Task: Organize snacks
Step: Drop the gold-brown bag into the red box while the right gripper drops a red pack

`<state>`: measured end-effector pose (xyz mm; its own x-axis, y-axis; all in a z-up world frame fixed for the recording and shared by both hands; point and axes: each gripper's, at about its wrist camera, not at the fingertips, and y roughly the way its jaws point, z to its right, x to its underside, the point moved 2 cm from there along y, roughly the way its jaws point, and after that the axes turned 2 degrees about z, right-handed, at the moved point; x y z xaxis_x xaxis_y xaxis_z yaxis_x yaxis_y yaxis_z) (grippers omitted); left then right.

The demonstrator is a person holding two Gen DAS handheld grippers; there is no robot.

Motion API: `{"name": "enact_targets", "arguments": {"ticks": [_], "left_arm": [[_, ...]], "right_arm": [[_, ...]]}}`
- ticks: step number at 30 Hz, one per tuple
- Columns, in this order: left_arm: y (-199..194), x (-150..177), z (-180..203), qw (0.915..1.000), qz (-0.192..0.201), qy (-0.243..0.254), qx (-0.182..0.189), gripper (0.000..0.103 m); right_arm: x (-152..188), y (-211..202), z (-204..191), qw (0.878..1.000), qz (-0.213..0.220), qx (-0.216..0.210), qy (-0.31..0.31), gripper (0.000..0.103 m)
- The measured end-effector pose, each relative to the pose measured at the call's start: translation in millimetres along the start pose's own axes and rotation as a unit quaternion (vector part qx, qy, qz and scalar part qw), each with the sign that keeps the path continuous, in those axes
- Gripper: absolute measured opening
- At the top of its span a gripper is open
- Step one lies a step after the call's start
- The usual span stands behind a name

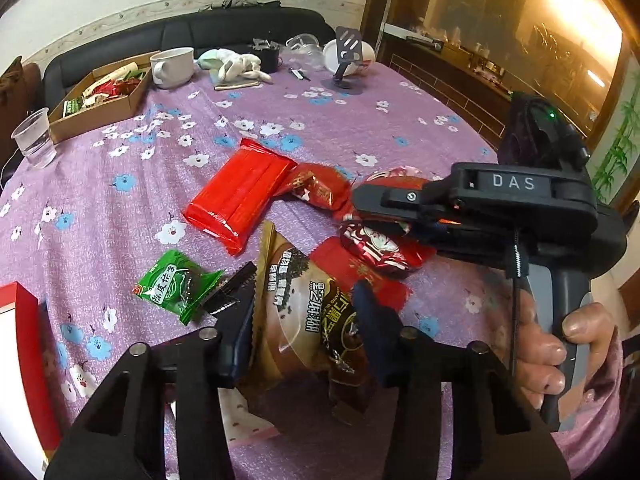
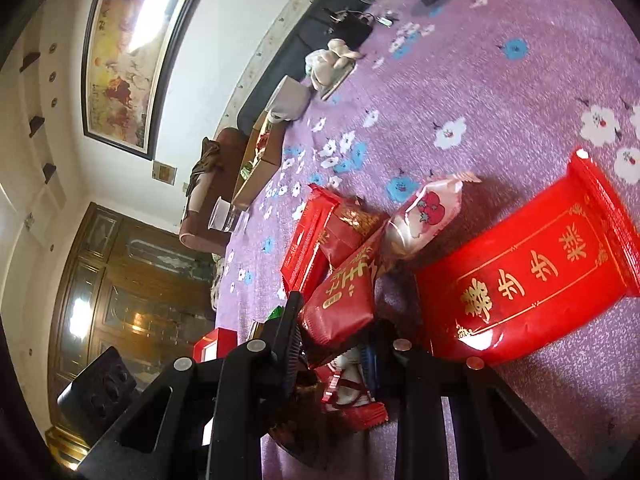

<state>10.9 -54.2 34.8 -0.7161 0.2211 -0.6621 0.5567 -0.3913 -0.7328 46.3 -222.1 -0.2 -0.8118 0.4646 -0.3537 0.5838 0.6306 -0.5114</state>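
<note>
On the purple floral tablecloth (image 1: 328,120), a brown snack pouch (image 1: 304,320) is being clamped by the L gripper (image 1: 304,300), pads pressing both sides. A small red-and-white candy pkt (image 2: 352,396) is being pinched by the R gripper (image 2: 332,344), jaws nearly closed. Other red pkts (image 1: 240,196) are lying nearby, w/ a cardboard box (image 1: 100,100) far left.

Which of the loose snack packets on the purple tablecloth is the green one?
The small green packet, lying just left of the left gripper's fingers. Every other loose packet is red or brown.
</note>
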Motion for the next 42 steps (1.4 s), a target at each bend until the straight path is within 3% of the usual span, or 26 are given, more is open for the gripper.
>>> {"name": "enact_targets", "arguments": {"ticks": [7, 15, 20, 26, 30, 34, 42], "left_arm": [[-18.1, 14.8, -4.8, 0.9996, 0.022, -0.014, 0.008, 0.034], [-80.3, 40.9, -19.6, 0.9958, 0.083, -0.039, -0.005, 0.034], [-140.5, 68.0, -54.0, 0.9883, 0.128, -0.059, -0.058, 0.035], [-205.0, 100.0, -109.4, 0.9720, 0.164, -0.111, -0.127, 0.035], [-228.8, 112.1, -138.3, 0.9611, 0.180, -0.135, -0.159, 0.035], [-234.7, 124.4, -161.5, 0.9549, 0.181, -0.163, -0.170, 0.035], [-224.1, 143.0, -178.8, 0.9539, 0.161, -0.187, -0.170, 0.035]], "right_arm": [[2.2, -9.7, -22.4, 0.997, 0.031, -0.024, -0.061, 0.025], [12.0, -11.5, -42.4, 0.991, 0.044, -0.022, -0.127, 0.025], [20.7, -5.7, -50.5, 0.986, 0.042, -0.006, -0.160, 0.025], [39.4, 1.5, -68.5, 0.977, 0.032, -0.005, -0.211, 0.024], [63.2, 9.6, -94.8, 0.973, 0.003, -0.020, -0.228, 0.024], [106.3, 28.2, -144.1, 0.960, -0.042, -0.066, -0.268, 0.024], [196.0, 90.0, -210.8, 0.929, -0.145, -0.121, -0.318, 0.024]]}}
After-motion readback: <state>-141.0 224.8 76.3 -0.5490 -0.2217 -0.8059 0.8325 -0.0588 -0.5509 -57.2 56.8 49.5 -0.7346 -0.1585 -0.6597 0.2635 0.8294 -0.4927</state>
